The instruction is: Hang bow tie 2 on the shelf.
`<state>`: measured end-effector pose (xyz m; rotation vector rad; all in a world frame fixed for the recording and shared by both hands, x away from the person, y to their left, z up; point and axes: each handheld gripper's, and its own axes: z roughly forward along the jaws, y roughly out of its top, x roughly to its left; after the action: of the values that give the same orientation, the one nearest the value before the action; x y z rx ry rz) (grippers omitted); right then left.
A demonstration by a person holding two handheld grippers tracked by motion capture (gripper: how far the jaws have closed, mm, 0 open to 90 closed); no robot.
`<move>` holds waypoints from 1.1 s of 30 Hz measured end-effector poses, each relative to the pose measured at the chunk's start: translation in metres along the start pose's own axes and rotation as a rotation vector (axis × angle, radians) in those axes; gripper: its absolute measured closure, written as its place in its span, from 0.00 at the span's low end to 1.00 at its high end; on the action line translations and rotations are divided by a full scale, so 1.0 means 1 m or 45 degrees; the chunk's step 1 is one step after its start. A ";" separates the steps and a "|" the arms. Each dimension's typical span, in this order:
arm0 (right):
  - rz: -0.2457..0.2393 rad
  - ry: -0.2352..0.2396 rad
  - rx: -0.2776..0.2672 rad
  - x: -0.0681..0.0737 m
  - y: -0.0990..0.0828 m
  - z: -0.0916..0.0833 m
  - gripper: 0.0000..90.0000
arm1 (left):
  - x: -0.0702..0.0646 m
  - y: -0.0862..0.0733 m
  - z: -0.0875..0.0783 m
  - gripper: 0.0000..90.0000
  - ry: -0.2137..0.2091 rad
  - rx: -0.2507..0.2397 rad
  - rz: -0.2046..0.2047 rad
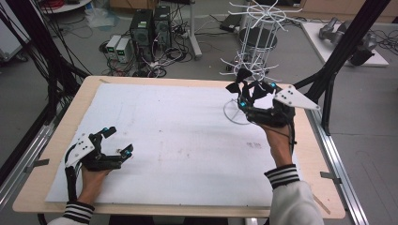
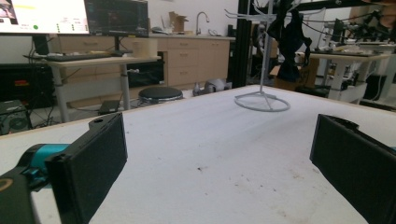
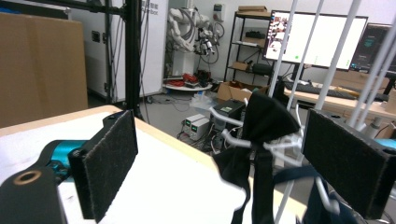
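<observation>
Jaws of the right gripper (image 1: 248, 96) stand apart with nothing pinched, one on each side of a black cloth (image 3: 261, 140) that hangs from a hook of the white wire rack (image 1: 256, 51). That spread looks chosen so the pads can close on the fabric just below the hook; whether a pad touches it yet I cannot tell. The rack stands at the far right part of the surface (image 1: 187, 140), its ring base (image 2: 262, 101) near the far edge, so little room lies behind it, and thin rods and hooks crowd round the cloth. Toward the person from the rack the white sheet offers plenty of free room. Well away from the rack, at the near left corner, the left gripper (image 1: 115, 140) rests low with its jaws wide and holding nothing, probably parked clear of the other arm's path.
</observation>
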<state>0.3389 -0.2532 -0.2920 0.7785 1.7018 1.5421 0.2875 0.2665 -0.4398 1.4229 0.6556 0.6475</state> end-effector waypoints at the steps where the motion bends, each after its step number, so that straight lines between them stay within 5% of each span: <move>1: 0.009 -0.001 -0.004 0.002 -0.003 -0.006 0.11 | 0.000 0.000 -0.001 0.05 0.004 -0.005 -0.002; 6: -0.039 -0.048 0.015 0.009 -0.034 -0.040 0.11 | 0.001 -0.002 -0.005 0.05 0.008 -0.014 -0.006; 14: -0.030 -0.107 -0.043 0.036 -0.104 -0.082 0.11 | -0.001 -0.004 -0.009 0.05 0.000 -0.029 -0.024; 26: 0.064 -0.160 -0.047 0.034 -0.150 -0.082 0.11 | -0.003 -0.010 -0.010 0.05 -0.006 -0.038 -0.056; 33: 0.050 -0.169 -0.011 0.033 -0.160 -0.081 0.11 | -0.005 -0.013 -0.010 0.05 -0.003 -0.026 -0.047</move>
<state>0.2573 -0.2897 -0.4504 0.8945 1.5907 1.4888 0.2772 0.2688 -0.4531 1.3892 0.6703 0.6220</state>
